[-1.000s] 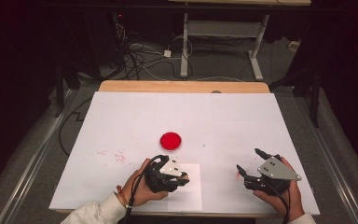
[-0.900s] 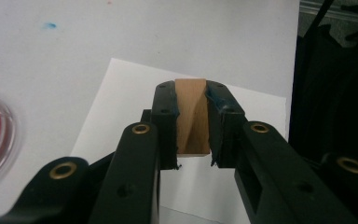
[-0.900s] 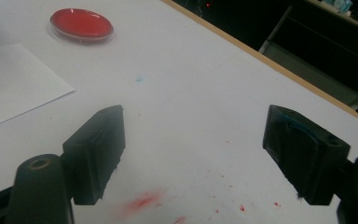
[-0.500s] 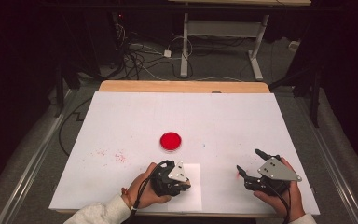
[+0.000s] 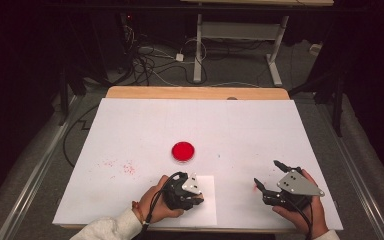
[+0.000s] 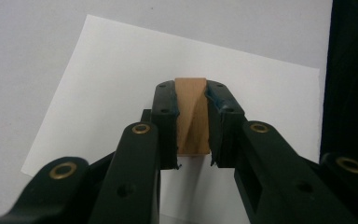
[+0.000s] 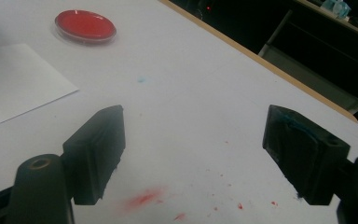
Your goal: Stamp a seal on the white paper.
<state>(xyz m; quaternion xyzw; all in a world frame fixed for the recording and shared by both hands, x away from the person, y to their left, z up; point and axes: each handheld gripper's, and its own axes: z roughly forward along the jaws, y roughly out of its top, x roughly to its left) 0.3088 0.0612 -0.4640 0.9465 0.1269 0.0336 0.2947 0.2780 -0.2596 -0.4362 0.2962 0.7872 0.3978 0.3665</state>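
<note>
My left tool (image 6: 191,100) pinches a small wooden block (image 6: 192,114) above the paper sheet (image 5: 207,212) at the tabletop's near edge; my right tool (image 7: 200,154) hangs spread, empty. Next, I'd judge, press it squarely down.
</note>
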